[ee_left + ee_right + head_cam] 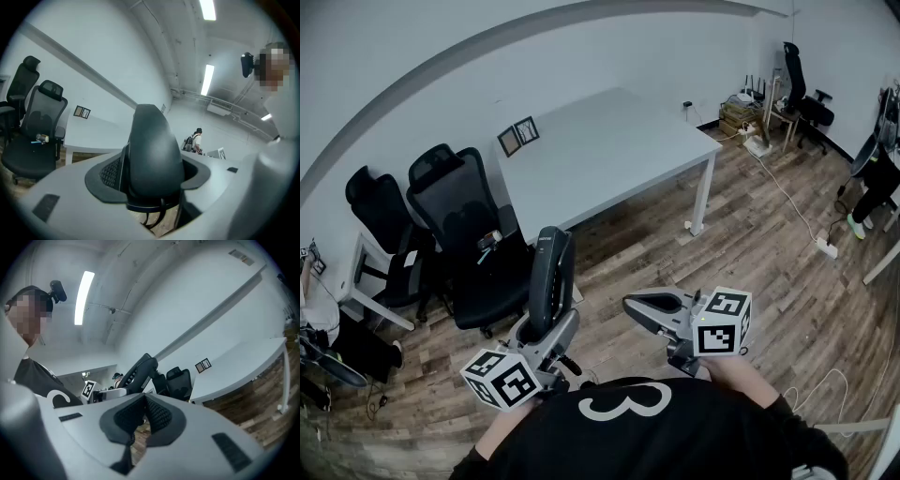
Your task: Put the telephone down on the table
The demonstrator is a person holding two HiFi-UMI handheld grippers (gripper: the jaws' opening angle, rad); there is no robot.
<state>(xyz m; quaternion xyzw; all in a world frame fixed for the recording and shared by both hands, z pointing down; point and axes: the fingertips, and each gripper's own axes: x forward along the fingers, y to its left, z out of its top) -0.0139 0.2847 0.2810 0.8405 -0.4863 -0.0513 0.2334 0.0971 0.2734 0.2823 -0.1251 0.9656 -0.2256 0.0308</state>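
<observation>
The telephone (551, 277) is a dark handset standing upright in my left gripper (546, 326), whose jaws are shut on its lower part. In the left gripper view the telephone (152, 154) fills the gap between the pads (108, 172) of the left gripper (151, 185), and a cord hangs below it. My right gripper (643, 306) hovers to the right of it, shut and empty. In the right gripper view the dark pads (157, 416) of the right gripper (146, 401) meet, and the telephone (140, 371) shows beyond them. The white table (609, 155) stands ahead, some way off.
Two framed pictures (517, 136) stand on the table's far left corner. Black office chairs (469, 234) crowd its left side. A person (874, 183) is at the far right. A cable with a power strip (825, 247) runs over the wooden floor. A desk with boxes (741, 111) is at the back.
</observation>
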